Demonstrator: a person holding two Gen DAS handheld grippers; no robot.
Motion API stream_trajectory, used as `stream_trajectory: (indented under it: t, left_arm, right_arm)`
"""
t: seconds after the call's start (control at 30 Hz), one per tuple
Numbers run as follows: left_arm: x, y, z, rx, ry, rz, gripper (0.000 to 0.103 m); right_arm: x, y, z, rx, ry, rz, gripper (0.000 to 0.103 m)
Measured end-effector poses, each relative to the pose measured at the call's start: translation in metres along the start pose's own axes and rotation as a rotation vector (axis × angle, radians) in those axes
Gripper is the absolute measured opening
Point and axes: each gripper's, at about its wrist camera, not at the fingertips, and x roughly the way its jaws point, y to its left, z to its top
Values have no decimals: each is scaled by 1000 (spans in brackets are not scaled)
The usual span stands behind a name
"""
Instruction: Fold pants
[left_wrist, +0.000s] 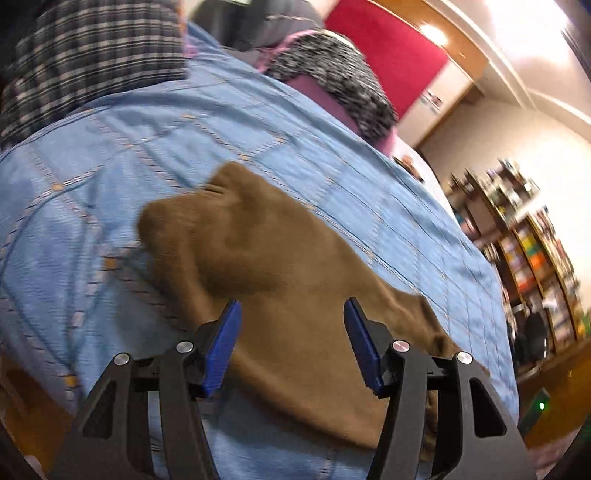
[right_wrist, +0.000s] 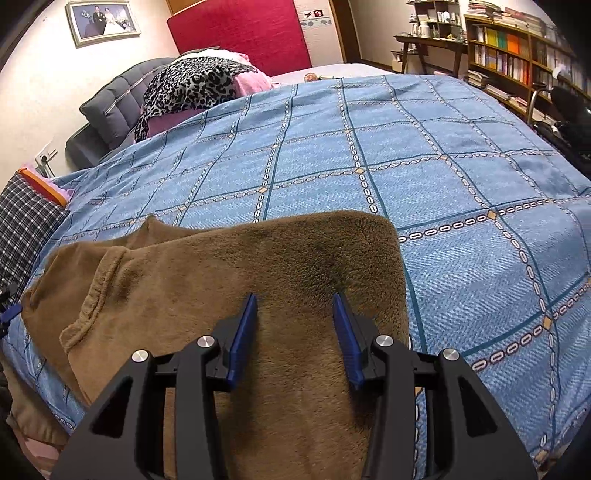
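At the bottom of each wrist view your blue fingers stand spread apart with nothing between them: your left gripper (left_wrist: 292, 306) and your right gripper (right_wrist: 294, 301) both sit over the brown pants (right_wrist: 258, 295). The pants lie folded on the blue checked bedspread (right_wrist: 443, 166), filling the lower centre of the right view and running diagonally through the blurred left view. Past them the bedspread reaches the upper half of the frame. At the upper left lie a leopard-print cloth (right_wrist: 192, 83) and the red headboard (right_wrist: 240, 29); a bookshelf (right_wrist: 517, 55) stands at the upper right.
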Motion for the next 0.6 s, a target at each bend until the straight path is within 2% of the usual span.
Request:
stream_trajectory:
  t: [0.2,0.4,0.47,0.6]
  left_arm:
    - [2,43,11,-108,-20,30,58]
    - [37,74,16,-229,19,-18,58]
    - [48,79,17,-230,19,-33,62]
    - [64,92,20,-254,7,-64,65]
  right_arm:
    - [-14,8,3,18,-39,-14,44]
    - [-26,13,7,19,-73,-49,44]
    - [-27,15,7,21,-72,-49,44]
    - [-27,17,7,21,-65,-50,44]
